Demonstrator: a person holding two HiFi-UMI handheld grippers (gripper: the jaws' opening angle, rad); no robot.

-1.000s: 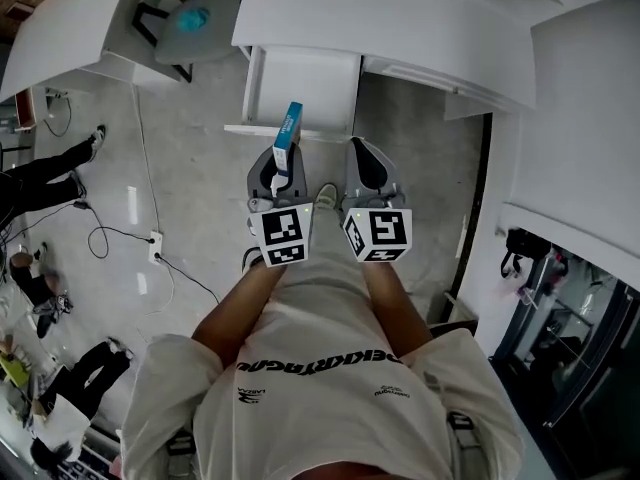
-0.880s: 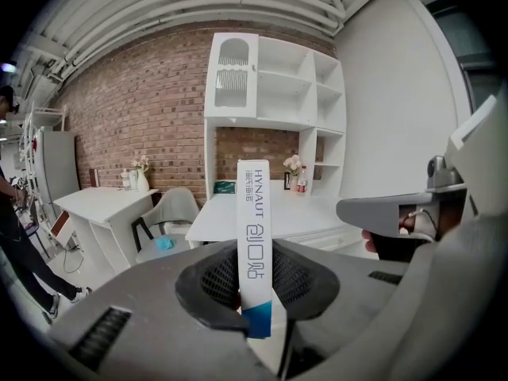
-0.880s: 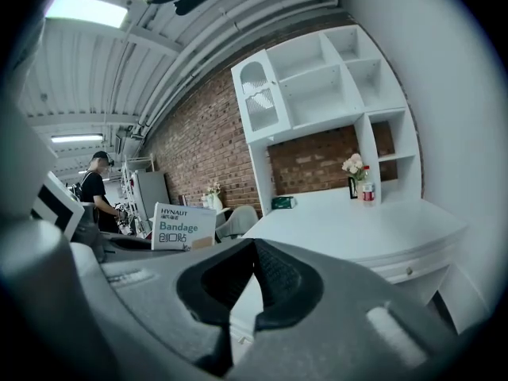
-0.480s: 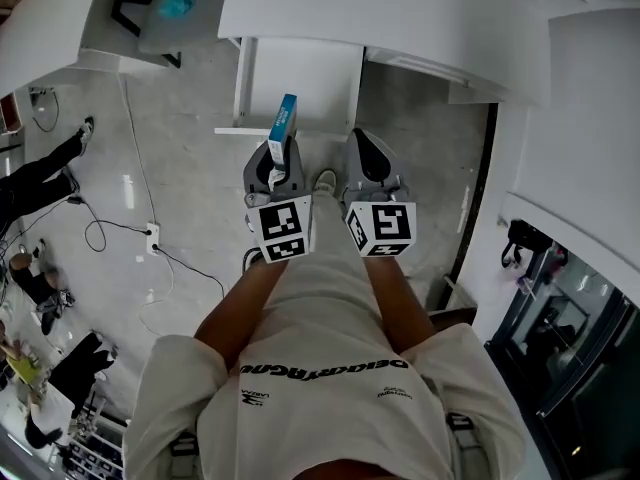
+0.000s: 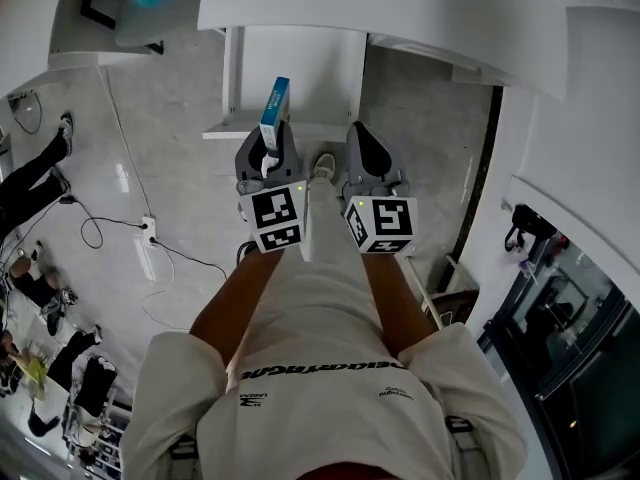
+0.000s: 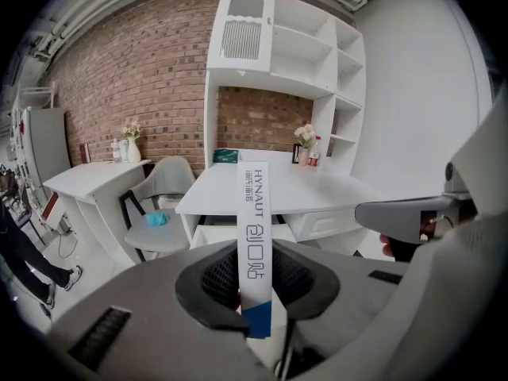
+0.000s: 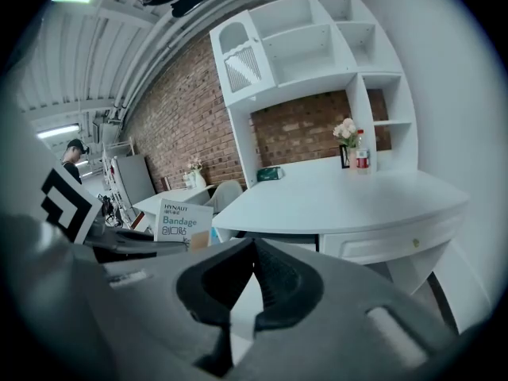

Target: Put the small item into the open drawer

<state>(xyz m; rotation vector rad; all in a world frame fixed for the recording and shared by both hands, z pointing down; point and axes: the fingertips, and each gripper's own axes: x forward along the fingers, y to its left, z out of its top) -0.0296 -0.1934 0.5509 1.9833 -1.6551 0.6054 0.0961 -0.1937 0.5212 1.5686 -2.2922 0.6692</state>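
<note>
My left gripper [image 5: 268, 154] is shut on a slim blue and white bandage box [image 5: 274, 111], which stands upright out of the jaws. In the left gripper view the box [image 6: 255, 244] is pinched at its blue lower end in my left gripper [image 6: 258, 296]. Ahead, under the white desk [image 5: 420, 13], a white drawer [image 5: 300, 73] stands pulled out; the box sits over its near edge in the head view. My right gripper [image 5: 366, 156] is beside the left one, shut and holding nothing, its tips meeting [image 7: 254, 244]. The right gripper view catches the box [image 7: 186, 219] at its left.
A grey chair [image 5: 135, 8] with a blue thing on its seat stands left of the desk. A cable and power strip [image 5: 150, 236] lie on the floor to the left, with people [image 5: 30, 178] beyond. A dark glass door [image 5: 560, 348] is at the right. Flowers [image 6: 305, 136] stand on the desk.
The desk and the open drawer have come nearer and slid left in the head view. Both grippers have stayed side by side, the box still in the left one.
</note>
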